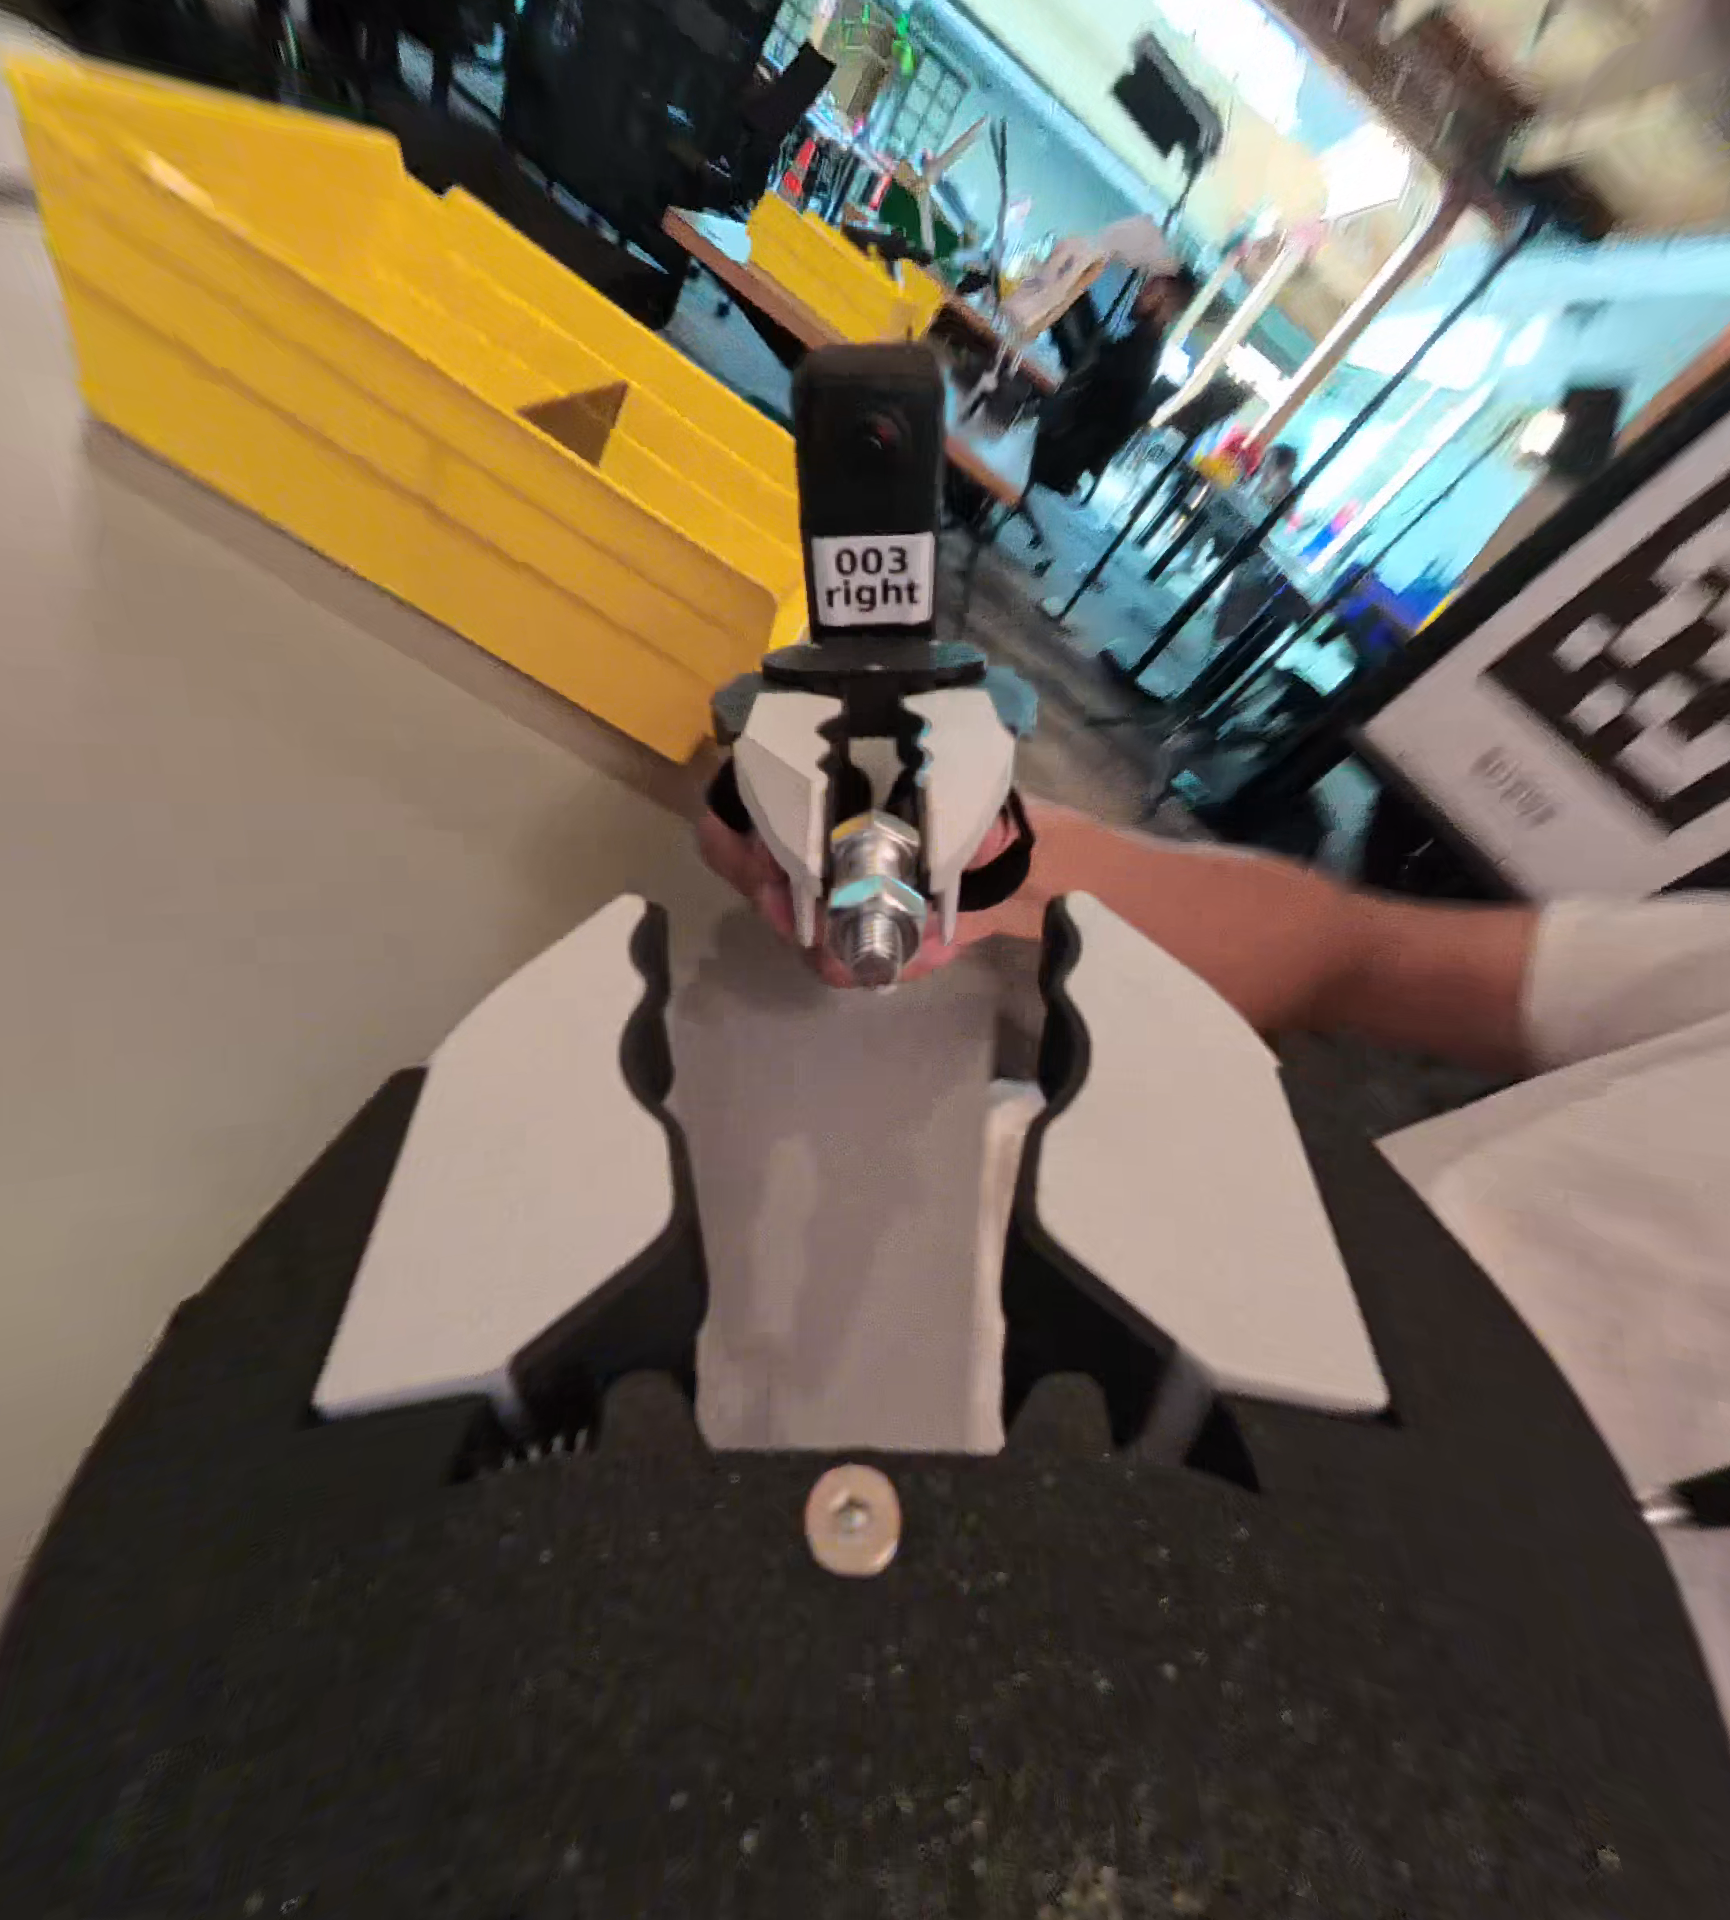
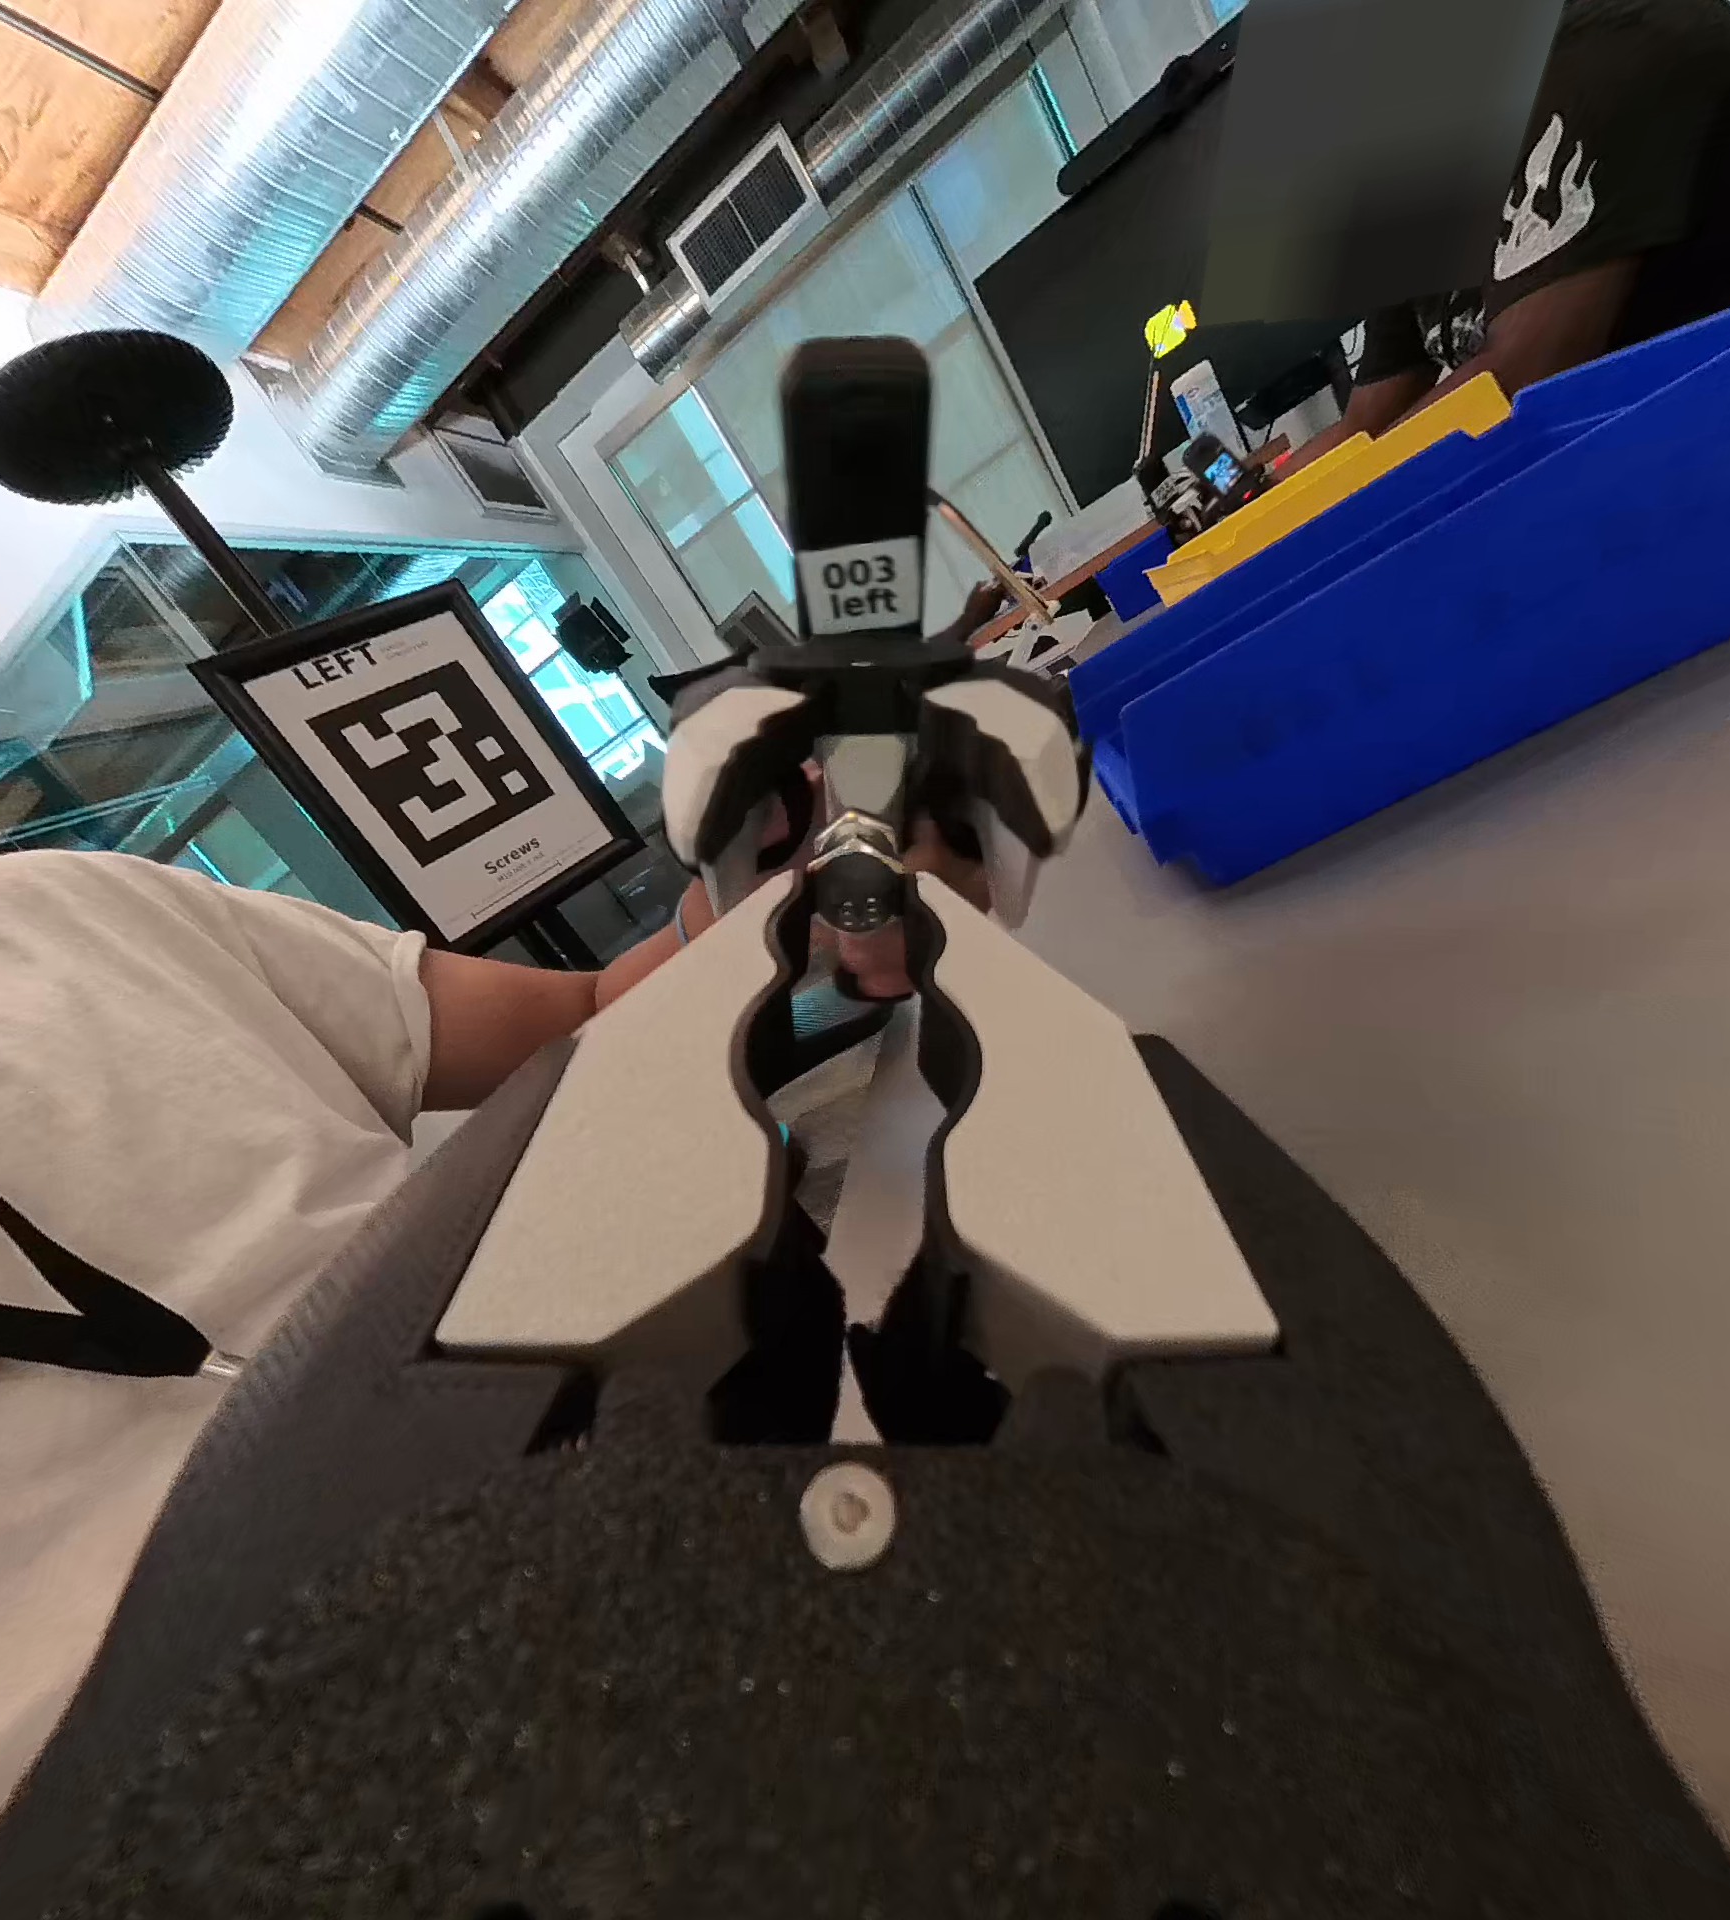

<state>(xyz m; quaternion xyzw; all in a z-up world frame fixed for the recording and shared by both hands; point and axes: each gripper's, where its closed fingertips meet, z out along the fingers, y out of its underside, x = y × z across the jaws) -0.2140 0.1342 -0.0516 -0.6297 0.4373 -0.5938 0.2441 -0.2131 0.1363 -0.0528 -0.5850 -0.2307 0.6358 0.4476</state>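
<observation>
Both wrist views look along their own fingers, facing each other closely across the grey table [image 1: 165,935].

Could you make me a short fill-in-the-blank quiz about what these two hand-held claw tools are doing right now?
1. The right gripper is clamped on a silver ____ with a nut threaded onto it.
2. The left gripper has its fingers spread ____, gripping nothing.
3. The bin behind the right gripper is ____ in colour.
4. The bin beside the left gripper is ____ in colour.

Missing words: bolt; open; yellow; blue
</observation>
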